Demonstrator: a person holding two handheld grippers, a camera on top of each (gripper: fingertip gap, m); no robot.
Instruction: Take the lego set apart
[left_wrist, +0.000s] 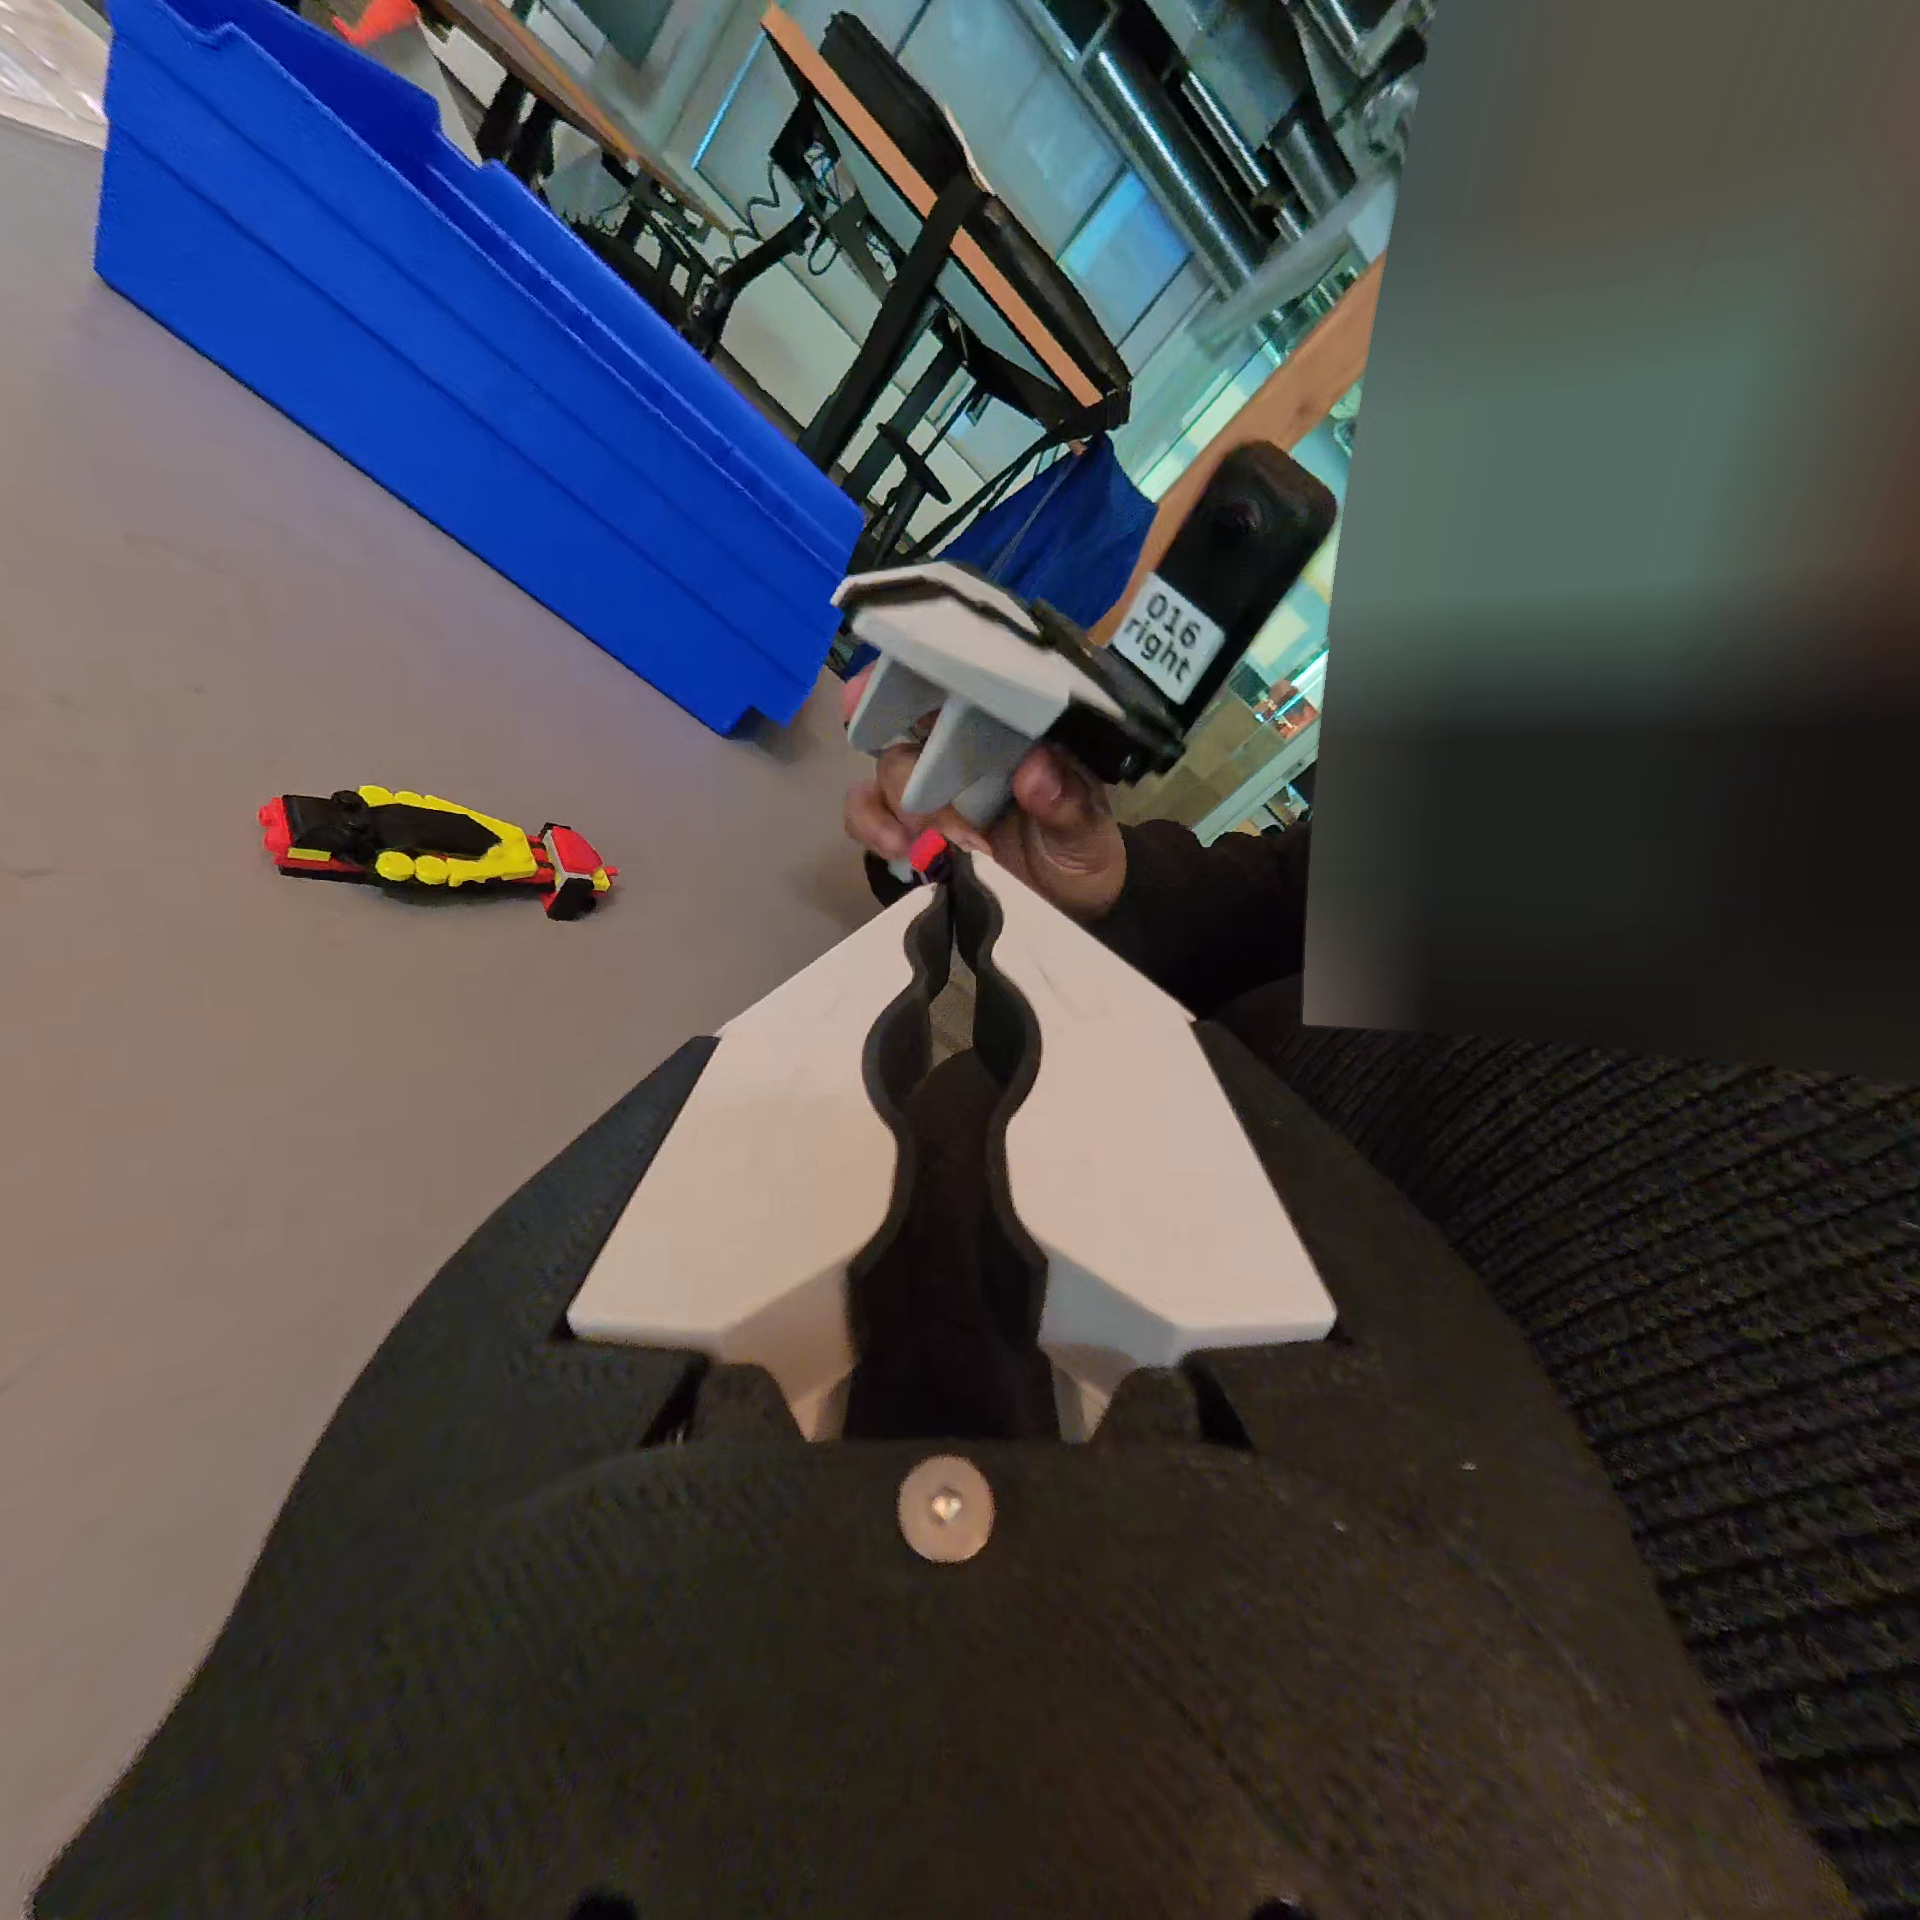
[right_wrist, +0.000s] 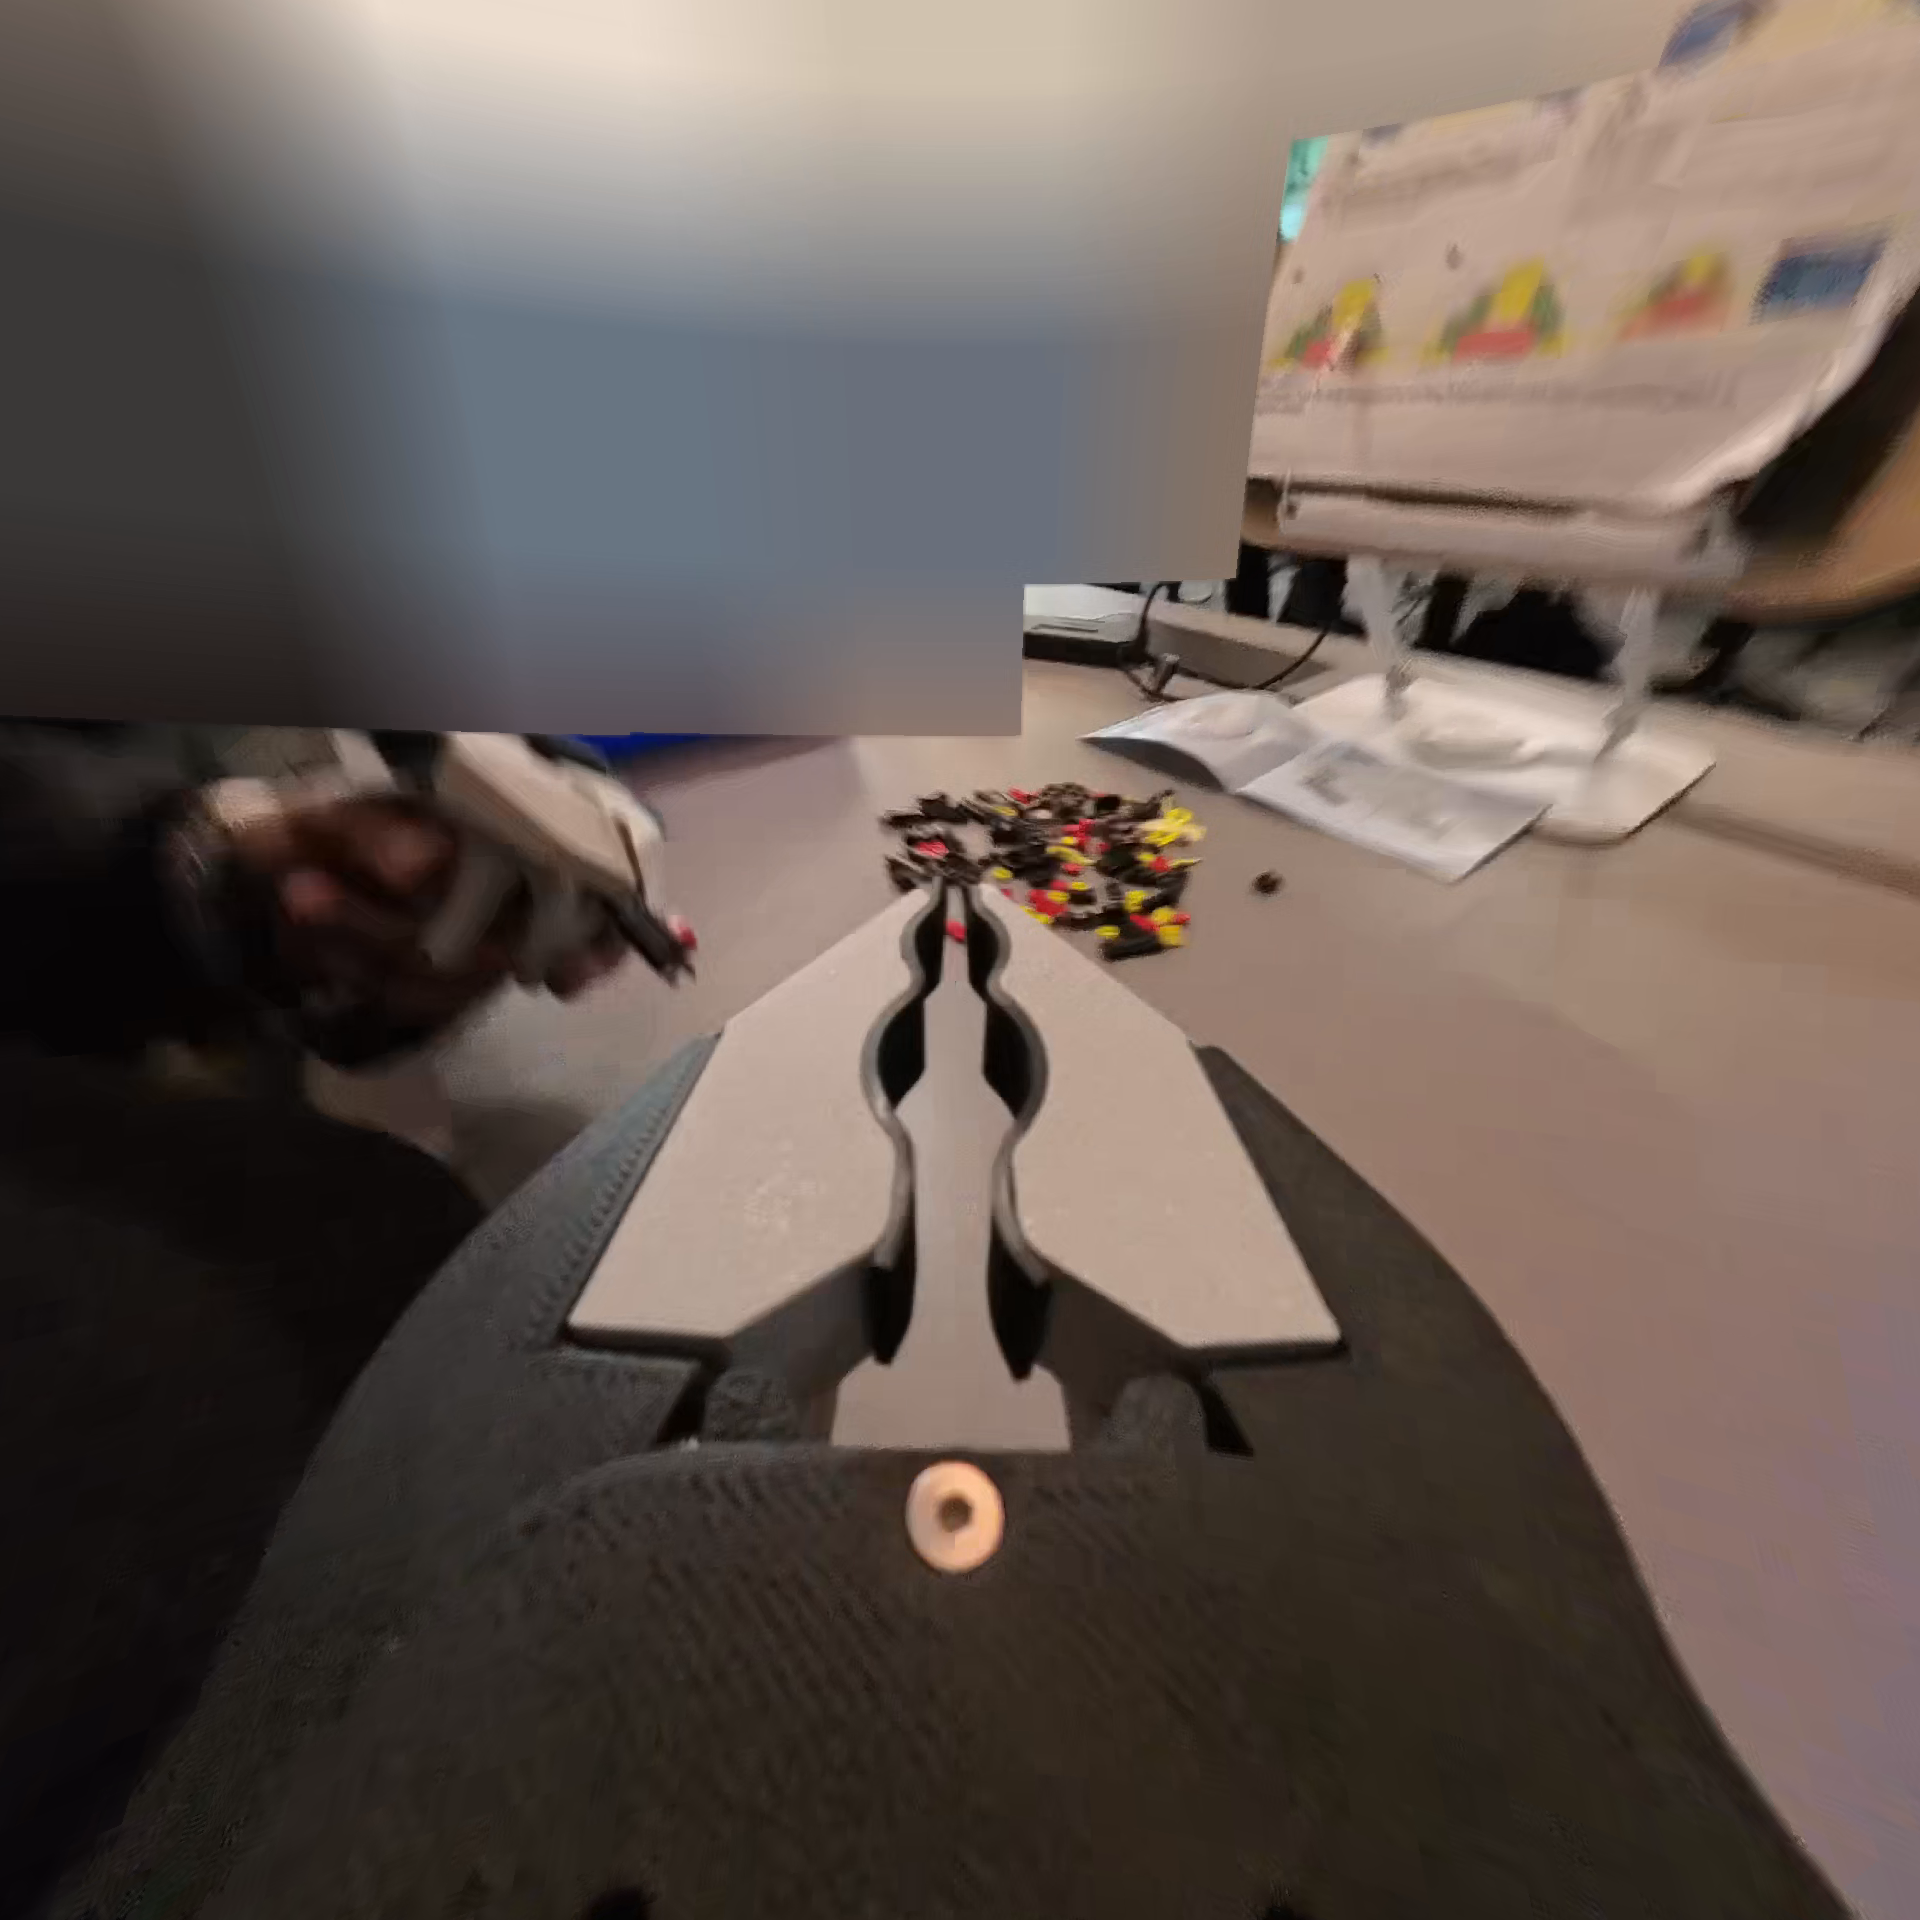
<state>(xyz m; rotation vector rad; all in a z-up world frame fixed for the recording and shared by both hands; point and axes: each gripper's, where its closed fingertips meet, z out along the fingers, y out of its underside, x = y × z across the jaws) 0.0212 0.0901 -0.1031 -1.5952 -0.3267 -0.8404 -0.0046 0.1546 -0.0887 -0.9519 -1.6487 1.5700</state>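
Observation:
A red, yellow and black lego car (left_wrist: 436, 847) lies on the grey table (left_wrist: 260, 1091), left of my grippers. My left gripper (left_wrist: 951, 878) is nearly shut, with a small red lego piece (left_wrist: 928, 854) at its tips. It also shows in the right wrist view (right_wrist: 665, 935), held by a hand, red piece at its tip. My right gripper (right_wrist: 954, 914) is nearly shut on a small red piece (right_wrist: 954, 927). In the left wrist view the right gripper (left_wrist: 920, 764) hangs just beyond my left tips, close to them. Both are above the table.
A long blue bin (left_wrist: 468, 343) stands behind the car. A pile of loose black, red and yellow pieces (right_wrist: 1049, 862) lies beyond the right gripper. An open booklet (right_wrist: 1351, 790) and a white stand holding a printed sheet (right_wrist: 1558, 343) sit at the far right.

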